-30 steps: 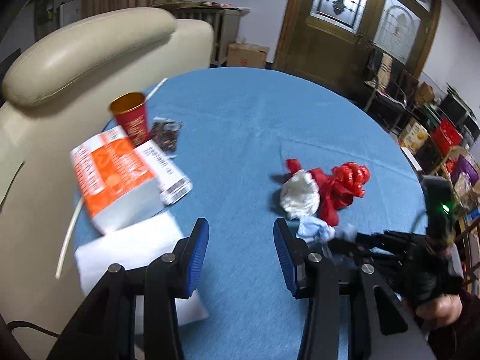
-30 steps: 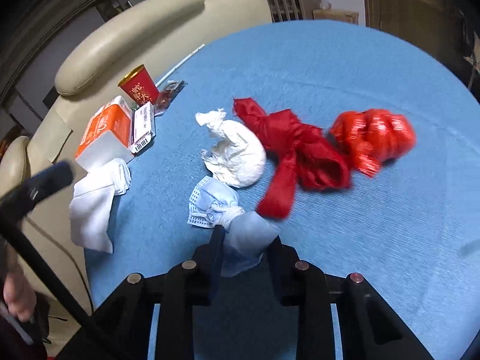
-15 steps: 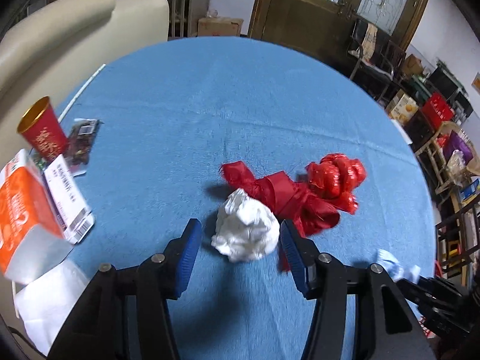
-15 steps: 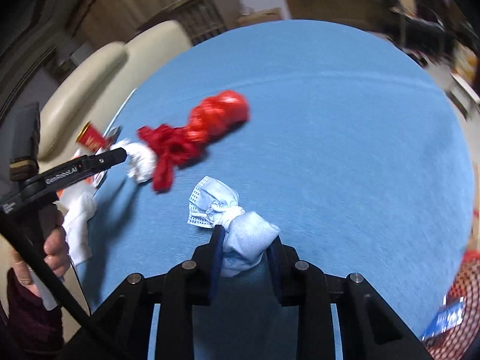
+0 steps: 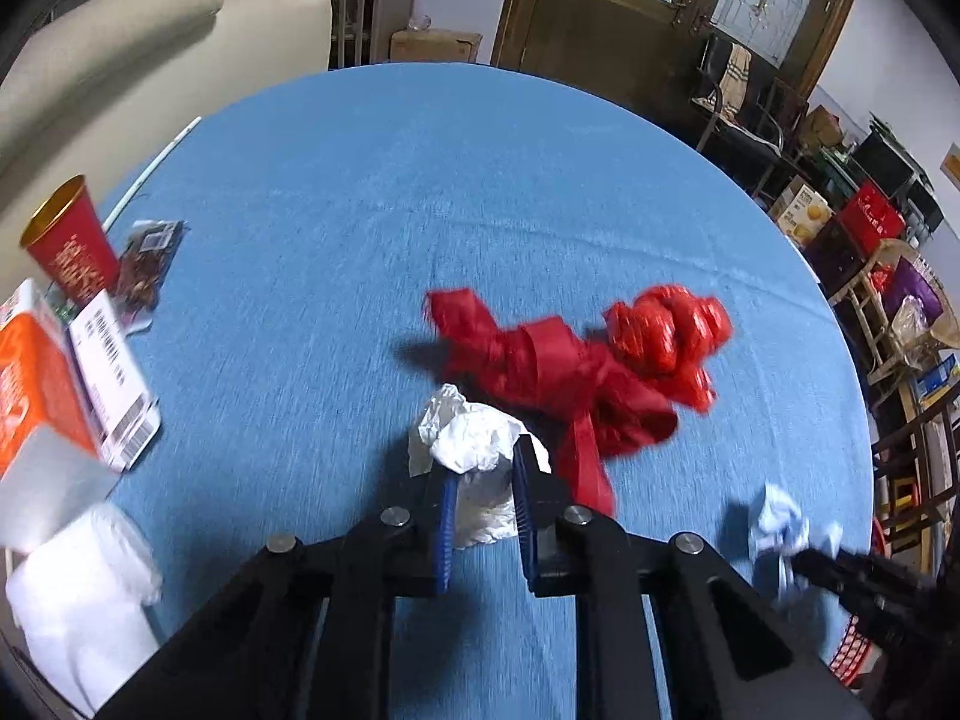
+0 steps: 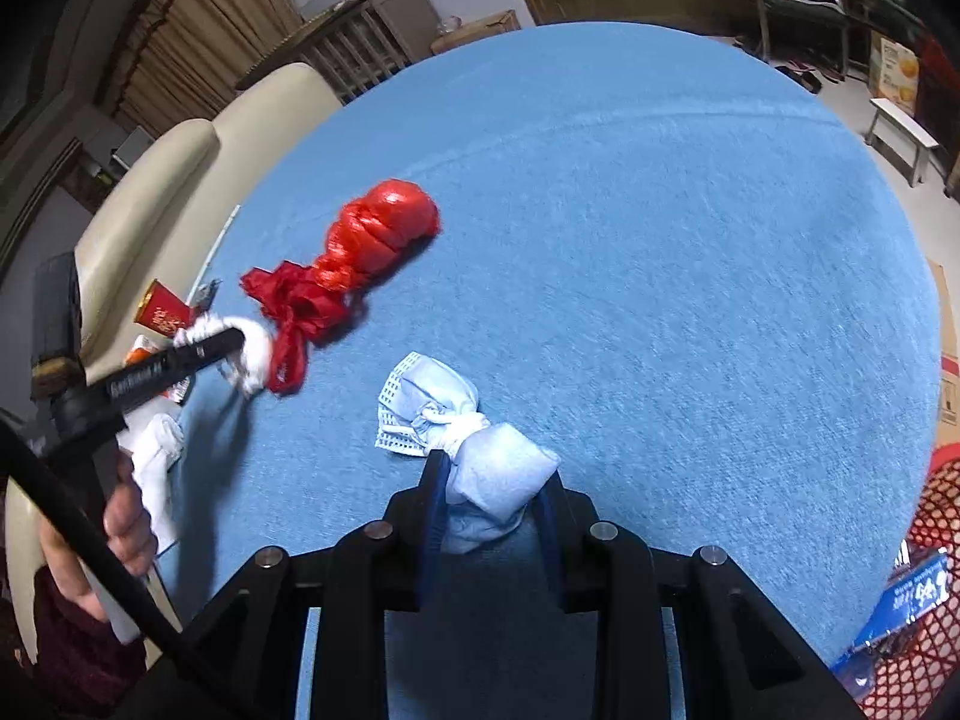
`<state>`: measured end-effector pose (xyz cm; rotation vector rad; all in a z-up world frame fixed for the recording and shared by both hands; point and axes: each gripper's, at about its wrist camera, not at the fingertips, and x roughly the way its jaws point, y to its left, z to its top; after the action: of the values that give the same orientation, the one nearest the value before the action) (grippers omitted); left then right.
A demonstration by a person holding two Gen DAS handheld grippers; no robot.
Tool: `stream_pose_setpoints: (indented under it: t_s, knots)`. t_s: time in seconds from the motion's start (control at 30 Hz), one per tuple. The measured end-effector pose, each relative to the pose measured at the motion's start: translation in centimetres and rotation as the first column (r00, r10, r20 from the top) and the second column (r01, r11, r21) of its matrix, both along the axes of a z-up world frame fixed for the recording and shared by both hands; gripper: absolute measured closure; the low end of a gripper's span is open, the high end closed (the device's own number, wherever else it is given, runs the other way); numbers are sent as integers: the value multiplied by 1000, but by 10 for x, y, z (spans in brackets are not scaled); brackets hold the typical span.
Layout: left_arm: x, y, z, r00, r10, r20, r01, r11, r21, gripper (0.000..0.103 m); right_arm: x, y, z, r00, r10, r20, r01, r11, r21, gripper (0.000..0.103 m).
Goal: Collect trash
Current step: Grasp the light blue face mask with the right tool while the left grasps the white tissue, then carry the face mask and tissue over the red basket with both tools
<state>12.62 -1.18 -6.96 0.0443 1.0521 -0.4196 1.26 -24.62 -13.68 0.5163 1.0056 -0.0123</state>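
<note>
My left gripper (image 5: 483, 483) is shut on a crumpled white tissue wad (image 5: 474, 438) on the blue round table (image 5: 420, 180); it also shows in the right wrist view (image 6: 240, 342). A red plastic bag (image 5: 576, 360) lies just right of the wad, seen also in the right wrist view (image 6: 360, 258). My right gripper (image 6: 492, 474) is shut on a knotted light-blue face mask (image 6: 456, 426), held over the table's near right side, and shows in the left wrist view (image 5: 798, 552).
A red paper cup (image 5: 69, 246), a dark wrapper (image 5: 150, 252), an orange-and-white carton (image 5: 54, 372) and white tissues (image 5: 78, 588) sit at the table's left edge. A cream sofa (image 5: 150, 42) stands behind. A red mesh basket (image 6: 924, 516) is at the right.
My left gripper has closed on the white tissue wad. My right gripper has carried the blue mask right, toward the red basket side.
</note>
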Motion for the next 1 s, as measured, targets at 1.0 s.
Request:
stream_pose_setpoints:
  t_s: [1.0]
  knots:
    - [-126, -31, 46, 982, -53, 179, 30, 991, 133, 85, -42, 1, 38, 986, 50, 158, -55, 998, 32, 74]
